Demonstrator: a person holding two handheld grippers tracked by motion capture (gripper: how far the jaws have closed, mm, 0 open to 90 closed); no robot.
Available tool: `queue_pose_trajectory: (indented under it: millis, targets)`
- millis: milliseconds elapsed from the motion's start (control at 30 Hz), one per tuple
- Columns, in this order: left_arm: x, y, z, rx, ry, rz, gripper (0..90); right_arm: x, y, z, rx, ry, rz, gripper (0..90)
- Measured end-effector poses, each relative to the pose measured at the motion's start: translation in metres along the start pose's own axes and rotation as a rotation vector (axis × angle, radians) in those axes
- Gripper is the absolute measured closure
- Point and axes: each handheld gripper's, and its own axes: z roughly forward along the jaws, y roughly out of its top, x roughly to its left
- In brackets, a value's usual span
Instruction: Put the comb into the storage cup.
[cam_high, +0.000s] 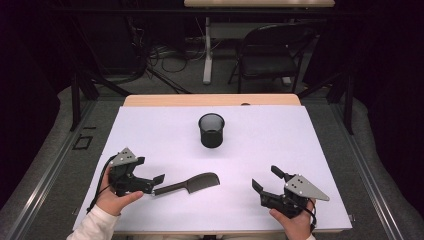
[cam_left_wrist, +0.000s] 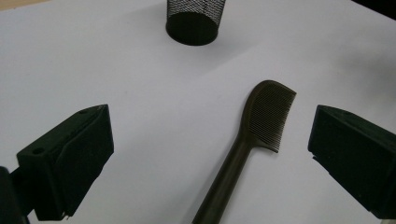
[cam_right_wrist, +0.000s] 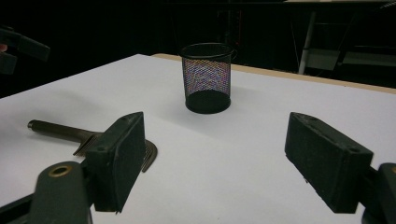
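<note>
the left gripper has its jaws spread wide and released, gripping nothing. in the left gripper view the two black jaws stand at the left and right edges of the picture, and the dark comb lies on the white tabletop in the gap between them, nearer the right jaw than the left; neither jaw touches it. its handle runs toward the gripper at the near edge, and its toothed head points away, toward the far side. in the high view the comb lies flat just right of the left gripper, the handle end close by the jaw tips, the head angled to the right and slightly far.

the right gripper also has its jaws apart and released, with only bare tabletop between them. in the right gripper view the comb lies to the left, its toothed head partly hidden behind the left jaw and its handle reaching farther left. in the high view this gripper sits at the near right of the tabletop, well apart from the comb.

a black mesh pen cup stands upright toward the far middle of the tabletop, well apart from both grippers and the comb. a hand holds each gripper from the near edge.
</note>
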Motion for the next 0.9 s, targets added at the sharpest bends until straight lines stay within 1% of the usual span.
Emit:
queue_pose_trajectory:
  millis: [67, 133, 300, 367, 433, 567, 700, 900]
  targets:
    - [-0.002, 0.003, 0.001, 0.017, 0.0, 0.023, 0.2, 0.0, 0.0, 0.0, 0.0, 0.0, -0.001, 20.3]
    - [-0.003, 0.006, 0.002, 0.038, 0.003, 0.056, 0.2, 0.0, 0.0, 0.0, 0.003, 0.0, -0.002, 20.3]
    - [-0.007, 0.012, 0.005, 0.086, -0.001, 0.112, 0.2, 0.0, 0.0, 0.0, 0.007, 0.002, 0.002, 20.3]
    - [-0.007, 0.014, 0.006, 0.102, 0.002, 0.124, 0.3, 0.0, 0.0, 0.001, 0.008, 0.001, 0.002, 20.3]
    - [-0.007, 0.016, 0.007, 0.123, -0.004, 0.138, 0.3, 0.0, -0.001, 0.001, 0.009, 0.002, 0.005, 20.3]
    - [-0.008, 0.018, 0.01, 0.158, 0.006, 0.171, 0.3, 0.0, -0.001, 0.001, 0.01, 0.002, -0.001, 20.3]
    - [-0.008, 0.019, 0.013, 0.189, -0.004, 0.184, 0.3, 0.0, -0.001, 0.001, 0.008, 0.002, -0.004, 20.3]
    - [-0.009, 0.022, 0.016, 0.236, -0.002, 0.211, 0.4, 0.0, -0.001, 0.001, 0.01, 0.003, -0.003, 20.3]
